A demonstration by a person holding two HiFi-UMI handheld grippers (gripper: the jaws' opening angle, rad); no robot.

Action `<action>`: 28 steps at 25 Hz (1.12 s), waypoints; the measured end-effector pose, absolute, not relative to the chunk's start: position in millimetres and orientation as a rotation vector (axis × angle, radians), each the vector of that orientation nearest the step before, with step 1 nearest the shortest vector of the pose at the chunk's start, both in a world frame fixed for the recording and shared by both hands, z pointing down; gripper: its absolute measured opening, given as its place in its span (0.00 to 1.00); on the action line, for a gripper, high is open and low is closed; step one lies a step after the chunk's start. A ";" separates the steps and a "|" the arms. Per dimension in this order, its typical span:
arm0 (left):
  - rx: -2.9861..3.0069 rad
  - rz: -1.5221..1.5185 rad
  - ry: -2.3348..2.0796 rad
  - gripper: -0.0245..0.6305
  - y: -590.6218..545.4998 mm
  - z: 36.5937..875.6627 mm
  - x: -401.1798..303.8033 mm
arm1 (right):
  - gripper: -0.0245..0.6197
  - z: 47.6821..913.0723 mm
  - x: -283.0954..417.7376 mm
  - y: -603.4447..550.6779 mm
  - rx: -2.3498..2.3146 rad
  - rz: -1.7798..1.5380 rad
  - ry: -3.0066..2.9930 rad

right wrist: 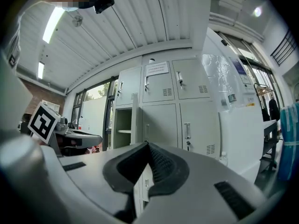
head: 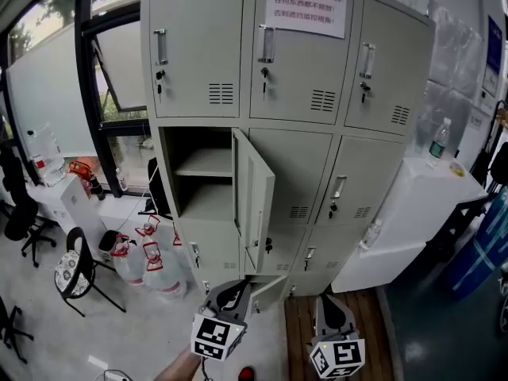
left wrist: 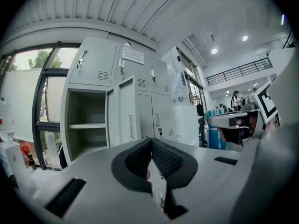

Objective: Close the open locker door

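A grey locker bank (head: 294, 94) stands ahead of me. Its middle-row left compartment (head: 202, 173) is open, with one shelf inside and nothing on it. The open locker door (head: 255, 201) swings out toward me, hinged on its right side. My left gripper (head: 228, 294) is low in the head view, below the door and well short of it, jaws shut and empty. My right gripper (head: 333, 309) is beside it to the right, also shut and empty. The left gripper view shows the door (left wrist: 125, 118) above the closed tips (left wrist: 151, 141). The right gripper view shows the door (right wrist: 136, 125) edge-on above the tips (right wrist: 148, 144).
Several large water jugs (head: 147, 264) stand on the floor left of the lockers, near a round-seat chair (head: 75, 272). A white cabinet (head: 421, 205) with a bottle (head: 438, 143) on it adjoins the lockers on the right. A blue barrel (head: 484, 244) is at far right.
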State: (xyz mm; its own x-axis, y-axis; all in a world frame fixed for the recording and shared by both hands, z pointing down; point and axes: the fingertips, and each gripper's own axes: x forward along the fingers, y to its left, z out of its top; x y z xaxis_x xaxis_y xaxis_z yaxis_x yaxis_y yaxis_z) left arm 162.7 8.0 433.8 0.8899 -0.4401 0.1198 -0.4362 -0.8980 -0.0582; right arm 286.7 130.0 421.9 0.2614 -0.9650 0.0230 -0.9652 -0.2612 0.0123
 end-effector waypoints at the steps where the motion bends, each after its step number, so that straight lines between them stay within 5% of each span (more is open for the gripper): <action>1: -3.024 -0.203 0.717 0.07 -2.4 434.1 164.3 | 0.05 421.7 289.0 118.5 2.464 0.015 -1.910; 28: -2.858 -0.220 1.360 0.07 -103.3 442.4 138.9 | 0.05 426.5 302.6 -46.1 1.969 0.052 -2.435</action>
State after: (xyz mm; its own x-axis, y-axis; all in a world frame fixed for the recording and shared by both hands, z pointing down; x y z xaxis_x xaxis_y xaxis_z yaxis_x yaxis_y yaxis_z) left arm 138.9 -103.3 442.4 0.6231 -0.7698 0.1384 -0.7741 -0.6323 -0.0315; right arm 302.6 -46.1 426.5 -0.2094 -0.9774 0.0284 -0.9777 0.2089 -0.0199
